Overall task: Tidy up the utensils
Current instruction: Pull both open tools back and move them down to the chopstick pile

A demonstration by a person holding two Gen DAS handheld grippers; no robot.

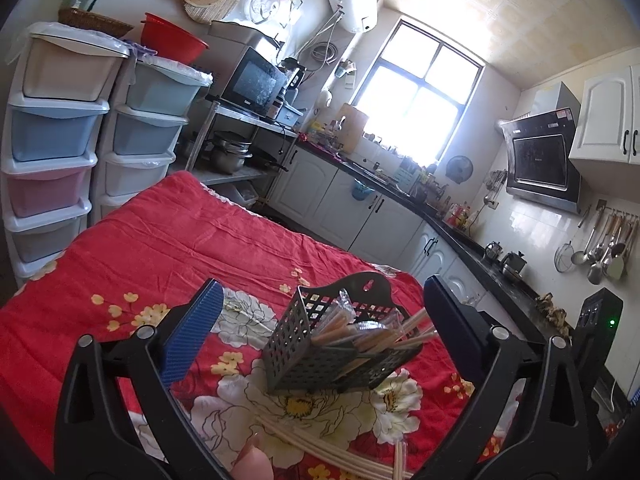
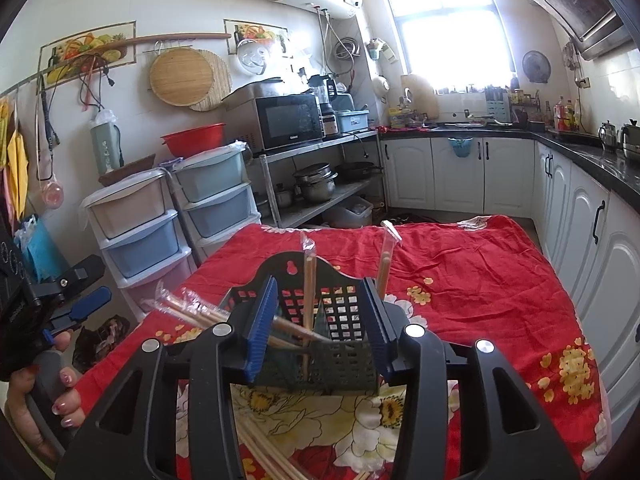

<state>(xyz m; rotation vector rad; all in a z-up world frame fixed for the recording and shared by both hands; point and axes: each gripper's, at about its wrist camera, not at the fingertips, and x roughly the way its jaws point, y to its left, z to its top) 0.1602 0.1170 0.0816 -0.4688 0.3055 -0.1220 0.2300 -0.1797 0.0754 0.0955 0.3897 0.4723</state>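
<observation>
**Light chopsticks, tippy caddy**

While the black perforated utensil caddy stands on the red floral cloth, the left gripper is spread wide and empty; the right gripper frames the caddy, fingers part-open, contact unclear. Loose bare chopsticks look light, stiff and slippery: pinch mid-length. Wrapped chopsticks already stand inside.

Red floral cloth, stacked pastel drawers, microwave on metal shelf, bright window.
</observation>
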